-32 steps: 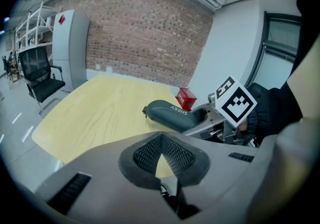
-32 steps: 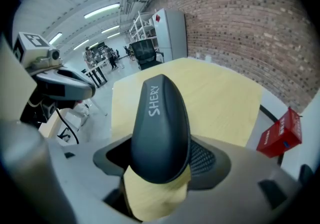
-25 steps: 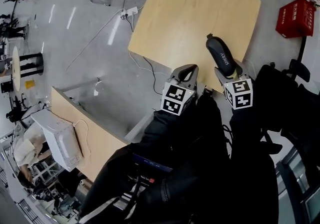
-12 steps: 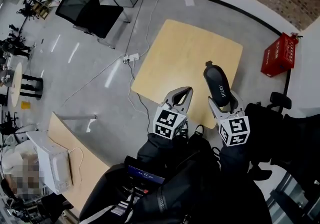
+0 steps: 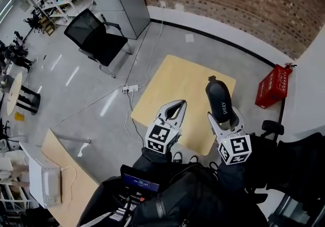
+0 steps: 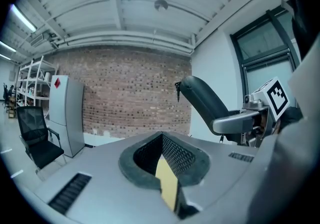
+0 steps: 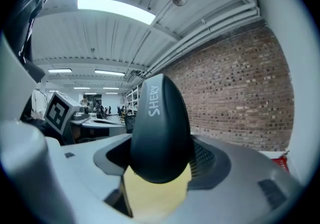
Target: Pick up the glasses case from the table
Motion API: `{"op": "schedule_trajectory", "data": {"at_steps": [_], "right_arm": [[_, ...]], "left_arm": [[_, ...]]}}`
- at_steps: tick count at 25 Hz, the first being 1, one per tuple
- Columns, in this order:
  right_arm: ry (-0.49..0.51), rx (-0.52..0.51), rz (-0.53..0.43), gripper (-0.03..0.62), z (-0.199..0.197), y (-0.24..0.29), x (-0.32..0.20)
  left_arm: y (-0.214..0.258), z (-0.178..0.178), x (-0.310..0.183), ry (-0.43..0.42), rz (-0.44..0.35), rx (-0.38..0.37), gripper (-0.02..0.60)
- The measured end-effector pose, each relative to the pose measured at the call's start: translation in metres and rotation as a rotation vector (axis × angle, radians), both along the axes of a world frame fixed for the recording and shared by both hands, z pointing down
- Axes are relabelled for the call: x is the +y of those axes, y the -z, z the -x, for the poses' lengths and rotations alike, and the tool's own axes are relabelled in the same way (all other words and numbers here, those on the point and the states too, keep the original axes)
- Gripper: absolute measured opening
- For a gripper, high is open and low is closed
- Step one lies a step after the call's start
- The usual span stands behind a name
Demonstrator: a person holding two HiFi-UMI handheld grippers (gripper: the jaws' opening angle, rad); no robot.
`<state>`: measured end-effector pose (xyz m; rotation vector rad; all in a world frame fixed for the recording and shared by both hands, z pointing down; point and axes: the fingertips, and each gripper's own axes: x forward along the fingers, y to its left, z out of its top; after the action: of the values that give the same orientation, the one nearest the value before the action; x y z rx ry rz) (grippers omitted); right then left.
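Case: we saw the dark, rounded, hard-shell glasses case [image 5: 221, 100] [image 7: 160, 128] held up over the right part of the pale square wooden table [image 5: 177, 81], apparently clear of it.
Right gripper [image 5: 223, 115] [image 7: 159, 173]: its jaws were clamped on the case's near end only, and the rest jutted out far.
Left gripper [image 5: 179, 104] [image 6: 164, 148]: its jaws were together with nothing between them, just left of the case.
Risk: we judged the smooth shell, gripped at one end, could pivot or slip on a jolt.
Fall: it could then drop onto the table edge or the grey floor [image 5: 101, 94].
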<state>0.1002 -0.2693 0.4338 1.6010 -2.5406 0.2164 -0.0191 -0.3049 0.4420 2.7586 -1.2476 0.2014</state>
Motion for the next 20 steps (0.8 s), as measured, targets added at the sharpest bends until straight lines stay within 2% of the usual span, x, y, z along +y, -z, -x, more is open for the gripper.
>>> {"op": "schedule_trajectory", "data": {"at_steps": [3, 13, 20], "right_arm": [[0.0, -0.042, -0.04, 0.331, -0.001, 0.022, -0.006], [-0.001, -0.048, -0.19, 0.331, 0.002, 0.08, -0.012], [-0.004, -0.053, -0.249, 0.331, 0.001, 0.099, -0.014]], "left_arm": [[0.017, 0.001, -0.009, 0.009, -0.038, 0.011, 0.0], [0.071, 0.009, -0.018, 0.018, -0.163, 0.035, 0.0], [0.09, 0.008, -0.02, 0.018, -0.209, 0.042, 0.0]]}}
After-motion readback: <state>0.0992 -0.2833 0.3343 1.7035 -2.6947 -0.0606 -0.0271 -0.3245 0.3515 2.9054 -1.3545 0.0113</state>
